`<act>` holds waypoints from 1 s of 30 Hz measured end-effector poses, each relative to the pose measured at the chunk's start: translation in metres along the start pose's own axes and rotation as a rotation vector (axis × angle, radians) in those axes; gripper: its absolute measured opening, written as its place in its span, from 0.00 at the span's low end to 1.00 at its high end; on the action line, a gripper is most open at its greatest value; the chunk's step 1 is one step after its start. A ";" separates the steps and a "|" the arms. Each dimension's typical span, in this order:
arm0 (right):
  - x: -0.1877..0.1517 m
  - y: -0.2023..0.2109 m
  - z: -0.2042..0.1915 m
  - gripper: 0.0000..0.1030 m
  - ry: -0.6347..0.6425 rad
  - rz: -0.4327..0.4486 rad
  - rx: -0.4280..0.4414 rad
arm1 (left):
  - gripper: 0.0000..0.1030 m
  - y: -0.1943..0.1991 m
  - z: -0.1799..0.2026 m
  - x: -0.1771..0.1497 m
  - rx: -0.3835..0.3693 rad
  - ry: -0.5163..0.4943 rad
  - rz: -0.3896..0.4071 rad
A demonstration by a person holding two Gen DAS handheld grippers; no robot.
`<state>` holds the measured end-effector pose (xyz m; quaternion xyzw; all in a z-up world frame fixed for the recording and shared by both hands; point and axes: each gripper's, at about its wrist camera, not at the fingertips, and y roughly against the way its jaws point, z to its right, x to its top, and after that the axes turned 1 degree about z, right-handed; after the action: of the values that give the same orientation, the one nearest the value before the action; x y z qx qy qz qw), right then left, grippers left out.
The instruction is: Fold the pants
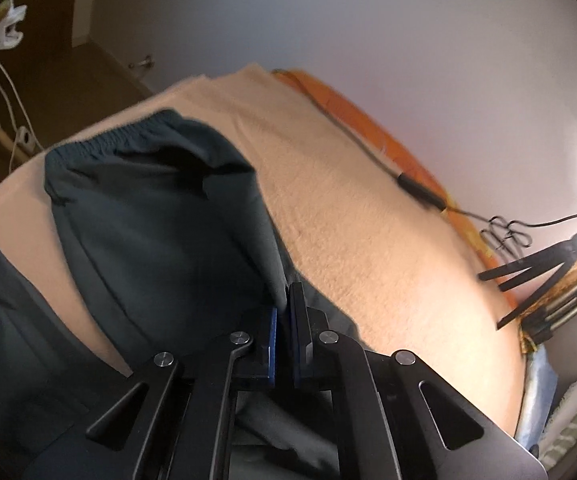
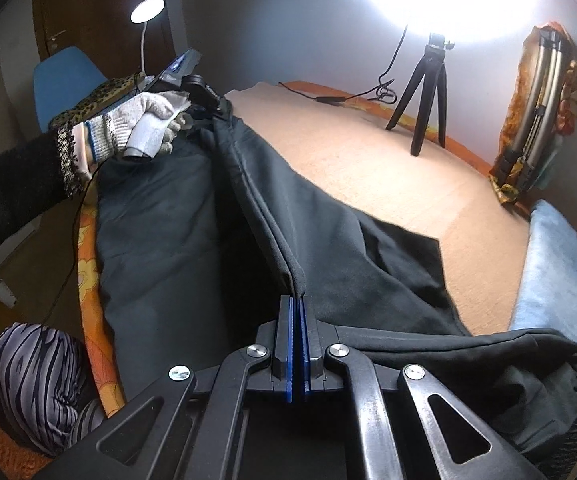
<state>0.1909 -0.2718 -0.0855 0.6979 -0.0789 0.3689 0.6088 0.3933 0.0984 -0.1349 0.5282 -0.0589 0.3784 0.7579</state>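
The dark pants (image 2: 192, 216) lay lengthwise on the beige blanket (image 2: 388, 168). The left gripper (image 1: 284, 312) and the right gripper (image 2: 298, 320) each had fingers clamped on a raised fold of the fabric.

A home bedroom: blanket-covered bed (image 2: 428, 184) (peach), blue chair (image 2: 64, 76), wooden door (image 2: 100, 8).

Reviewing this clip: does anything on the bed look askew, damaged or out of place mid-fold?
Nothing damaged or spilled. The pants hang taut between the left tool and right tool, both clamped on fabric. A black tripod and its cable stand on the beige blanket, near the fold area.
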 end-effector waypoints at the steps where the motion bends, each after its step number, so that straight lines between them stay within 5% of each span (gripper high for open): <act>1: 0.001 0.001 0.000 0.01 0.002 0.004 -0.010 | 0.03 0.005 0.000 0.001 -0.018 0.010 0.010; 8: 0.012 0.025 0.006 0.00 -0.014 0.054 -0.075 | 0.03 0.067 0.002 0.002 -0.098 -0.052 0.101; 15: -0.004 0.069 -0.015 0.00 0.036 0.047 -0.090 | 0.03 0.135 -0.044 -0.045 -0.153 -0.058 0.159; 19: -0.032 0.085 -0.031 0.00 0.035 -0.002 -0.051 | 0.03 0.141 -0.080 -0.090 -0.139 -0.055 0.101; 26: -0.081 0.068 -0.063 0.00 0.045 -0.182 0.022 | 0.03 0.154 -0.098 -0.117 -0.113 -0.115 0.080; 29: -0.082 0.060 -0.074 0.08 0.111 -0.254 0.033 | 0.03 0.156 -0.086 -0.116 -0.108 -0.179 0.085; 30: -0.073 0.061 -0.075 0.27 0.116 -0.254 0.034 | 0.04 0.155 -0.084 -0.116 -0.104 -0.197 0.083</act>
<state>0.0733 -0.2431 -0.0829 0.6899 0.0516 0.3299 0.6423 0.1865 0.1336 -0.1109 0.5197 -0.1744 0.3523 0.7585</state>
